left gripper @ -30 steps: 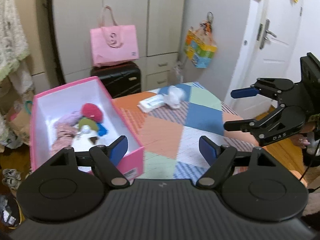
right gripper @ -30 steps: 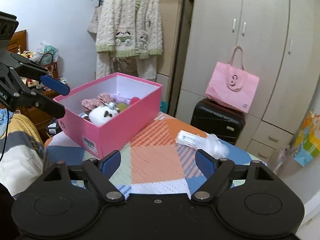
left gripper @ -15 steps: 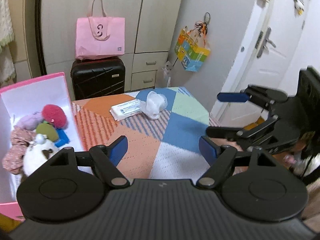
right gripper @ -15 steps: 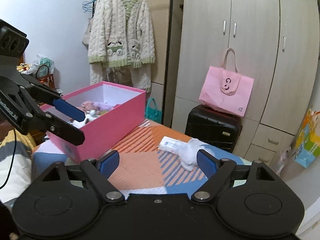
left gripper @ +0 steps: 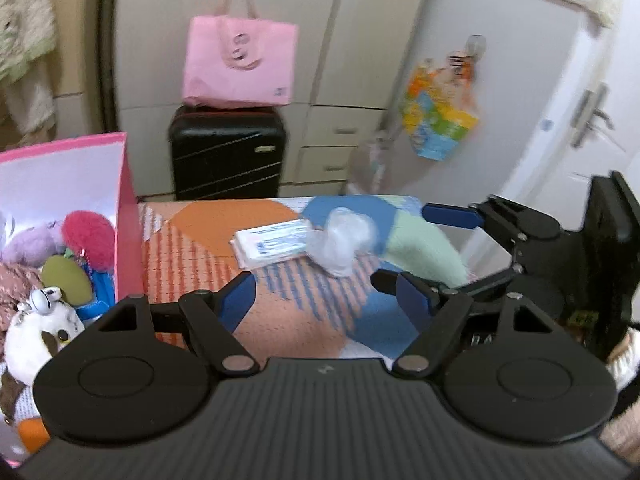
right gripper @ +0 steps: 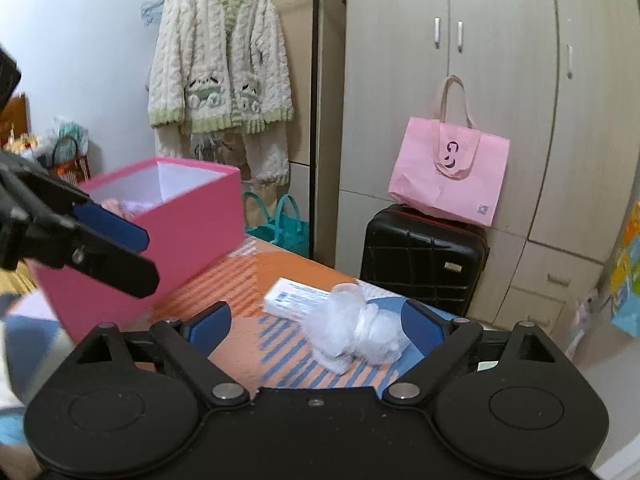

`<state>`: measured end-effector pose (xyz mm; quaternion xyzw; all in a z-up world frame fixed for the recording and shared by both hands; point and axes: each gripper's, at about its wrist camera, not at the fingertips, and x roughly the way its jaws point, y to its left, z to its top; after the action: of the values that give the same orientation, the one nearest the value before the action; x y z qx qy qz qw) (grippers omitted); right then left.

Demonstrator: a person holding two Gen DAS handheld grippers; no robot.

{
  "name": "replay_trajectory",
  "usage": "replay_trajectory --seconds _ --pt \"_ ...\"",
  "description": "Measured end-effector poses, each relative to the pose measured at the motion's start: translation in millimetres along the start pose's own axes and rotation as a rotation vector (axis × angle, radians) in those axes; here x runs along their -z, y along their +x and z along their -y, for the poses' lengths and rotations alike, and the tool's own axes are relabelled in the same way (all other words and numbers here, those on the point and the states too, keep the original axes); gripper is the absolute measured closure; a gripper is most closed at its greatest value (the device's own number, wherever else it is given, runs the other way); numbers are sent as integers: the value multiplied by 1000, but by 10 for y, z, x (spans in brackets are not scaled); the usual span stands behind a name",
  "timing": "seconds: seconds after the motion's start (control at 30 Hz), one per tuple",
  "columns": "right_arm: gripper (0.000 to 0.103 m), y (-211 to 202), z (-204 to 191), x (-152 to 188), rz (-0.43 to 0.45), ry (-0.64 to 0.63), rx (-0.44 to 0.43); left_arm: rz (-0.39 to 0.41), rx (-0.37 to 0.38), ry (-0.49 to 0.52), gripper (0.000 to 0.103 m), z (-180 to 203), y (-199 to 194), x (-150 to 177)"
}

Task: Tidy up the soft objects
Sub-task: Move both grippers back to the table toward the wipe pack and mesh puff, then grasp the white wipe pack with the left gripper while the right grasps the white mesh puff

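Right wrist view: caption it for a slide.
Open right claw approaches white mesh puff beside tissue pack on patchwork cloth.

Soft, even indoor light fills both views, with no hard shadows or glare. The left wrist view is smeared by motion: the pink bag (left gripper: 239, 65) beyond the fingers and the door (left gripper: 600, 92) to their right look streaked. The right wrist view is sharper, though the wardrobe (right gripper: 500, 80) bows at the edges and the corners darken.
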<state>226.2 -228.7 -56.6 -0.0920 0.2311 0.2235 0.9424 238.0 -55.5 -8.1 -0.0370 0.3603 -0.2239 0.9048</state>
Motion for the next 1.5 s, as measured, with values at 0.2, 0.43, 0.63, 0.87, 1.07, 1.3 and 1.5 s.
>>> replay_trajectory --seconds 0.2,0.43,0.63,0.87,1.07,1.3,1.5 --pt "9 359 127 30 -27 -49 -22 16 -76 -89 28 -96 414 -43" --pt "8 686 341 57 -86 -48 -135 75 -82 -176 28 -236 882 -78" --pt "9 868 439 105 -106 -20 -123 83 -119 -189 27 -221 1227 -177" --pt "45 871 503 184 -147 -14 -108 54 -164 -198 25 -218 1447 -154" --pt "57 824 640 237 -162 72 -38 60 -230 -154 24 -161 1526 -147" --pt "58 793 741 314 -144 143 -25 39 -254 -136 15 -103 1615 -84" --pt "57 808 741 304 -141 152 -28 32 -280 -119 9 -79 1703 -53"
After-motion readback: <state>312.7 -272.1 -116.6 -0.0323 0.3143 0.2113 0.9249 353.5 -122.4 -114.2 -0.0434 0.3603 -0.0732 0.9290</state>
